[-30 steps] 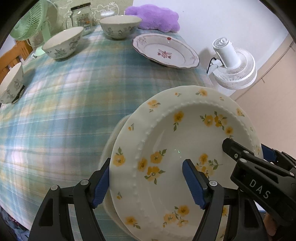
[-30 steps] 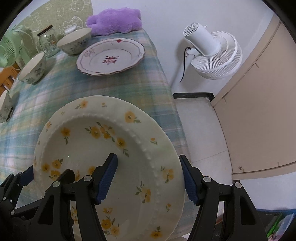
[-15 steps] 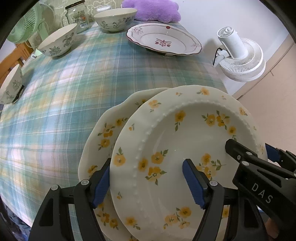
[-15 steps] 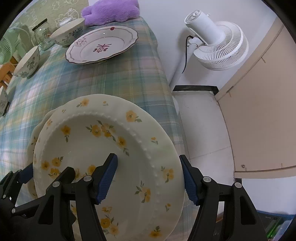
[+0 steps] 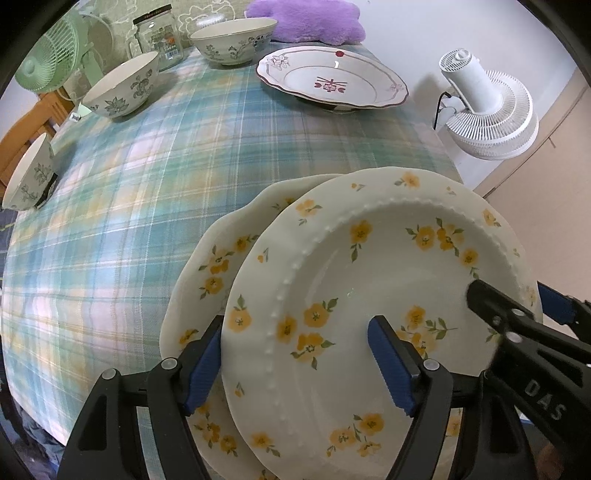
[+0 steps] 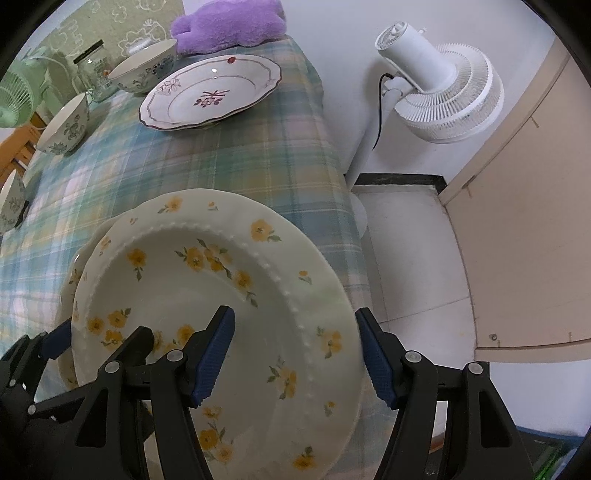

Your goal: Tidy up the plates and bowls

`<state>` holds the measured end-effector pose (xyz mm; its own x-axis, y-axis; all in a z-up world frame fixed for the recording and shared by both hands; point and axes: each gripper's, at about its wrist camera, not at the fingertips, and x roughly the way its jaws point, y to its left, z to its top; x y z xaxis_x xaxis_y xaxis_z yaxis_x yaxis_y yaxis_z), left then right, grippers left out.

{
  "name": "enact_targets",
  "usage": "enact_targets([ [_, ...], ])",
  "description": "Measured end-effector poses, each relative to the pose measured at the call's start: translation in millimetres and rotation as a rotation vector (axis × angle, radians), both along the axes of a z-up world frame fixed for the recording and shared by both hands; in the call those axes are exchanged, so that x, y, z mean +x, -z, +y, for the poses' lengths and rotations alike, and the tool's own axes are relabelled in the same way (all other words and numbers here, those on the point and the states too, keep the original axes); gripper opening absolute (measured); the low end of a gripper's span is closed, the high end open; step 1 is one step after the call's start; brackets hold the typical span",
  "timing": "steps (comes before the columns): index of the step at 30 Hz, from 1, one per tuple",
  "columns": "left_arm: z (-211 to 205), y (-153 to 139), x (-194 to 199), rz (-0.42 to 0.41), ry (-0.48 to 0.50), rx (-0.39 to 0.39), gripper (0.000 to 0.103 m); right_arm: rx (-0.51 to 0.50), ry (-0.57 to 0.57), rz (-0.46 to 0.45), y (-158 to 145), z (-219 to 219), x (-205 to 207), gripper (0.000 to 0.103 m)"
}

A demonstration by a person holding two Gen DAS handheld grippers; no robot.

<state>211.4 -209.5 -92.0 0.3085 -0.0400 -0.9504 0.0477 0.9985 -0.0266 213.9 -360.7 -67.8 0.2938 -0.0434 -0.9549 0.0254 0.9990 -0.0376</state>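
A cream plate with yellow flowers (image 5: 369, 277) (image 6: 221, 295) lies over a matching lower plate (image 5: 207, 266) (image 6: 79, 266), shifted a little to its right, near the table's front right corner. I cannot tell whether the two plates touch. My left gripper (image 5: 295, 354) straddles the top plate's left rim, one pad outside the edge and one over the well. Its jaws are opening, with the rim still between them. My right gripper (image 6: 295, 354) grips the opposite rim the same way. Each gripper also shows at the edge of the other's view.
On the plaid tablecloth (image 5: 166, 184) stand a red-patterned plate (image 5: 332, 77) and three floral bowls (image 5: 232, 40) (image 5: 122, 88) (image 5: 26, 177). A glass jar (image 5: 159, 40) and a purple cushion (image 5: 306, 18) sit at the back. A white fan (image 6: 443, 96) stands beside the table's right edge.
Both grippers have brought the top plate down. The matching lower plate has come into view beneath it on the left. The pads look the same on the rim.
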Motion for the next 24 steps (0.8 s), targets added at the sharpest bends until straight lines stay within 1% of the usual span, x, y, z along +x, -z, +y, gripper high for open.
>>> enact_targets([
  [2, 0.2, -0.2, -0.7, -0.004, -0.003, 0.021, 0.077, 0.004, 0.000, -0.003, -2.5, -2.4, -2.8, 0.070],
  [3, -2.2, -1.0, -1.3, -0.020, 0.000, 0.070, 0.074, 0.001, -0.001, -0.006, -3.6, -3.9, -4.3, 0.067],
  [4, -4.3, -2.9, -2.6, -0.042, 0.007, 0.094, 0.073, -0.007, -0.004, -0.005, -4.7, -5.1, -6.5, 0.063],
  [5, -6.6, -4.2, -3.3, -0.052, 0.017, 0.108, 0.073, -0.005, 0.000, 0.000, -5.0, -6.8, -7.9, 0.058],
  [6, -7.0, -3.7, -3.3, -0.048, 0.017, 0.112, 0.073, -0.002, 0.006, 0.002, -5.2, -8.7, -9.2, 0.053],
  [8, -3.0, -4.9, -3.6, -0.050, 0.009, 0.093, 0.073, 0.012, 0.000, 0.001, -6.3, -10.0, -10.4, 0.048],
  [9, -0.5, -6.9, -4.3, -0.056, 0.001, 0.077, 0.073, 0.013, -0.006, 0.001, -6.5, -8.8, -10.6, 0.044],
  [11, 2.3, -10.4, -5.9, -0.067, -0.006, 0.060, 0.073, 0.003, -0.025, 0.000, -6.6, -3.9, -10.8, 0.039],
  [19, 15.3, -17.4, -12.6, -0.070, -0.055, 0.012, 0.074, 0.013, -0.045, 0.010, -2.2, 2.0, -5.1, 0.040],
  [24, 20.2, -18.6, -14.3, -0.066, -0.090, 0.008, 0.074, 0.020, -0.077, 0.019, 1.2, 7.6, -0.7, 0.040],
])
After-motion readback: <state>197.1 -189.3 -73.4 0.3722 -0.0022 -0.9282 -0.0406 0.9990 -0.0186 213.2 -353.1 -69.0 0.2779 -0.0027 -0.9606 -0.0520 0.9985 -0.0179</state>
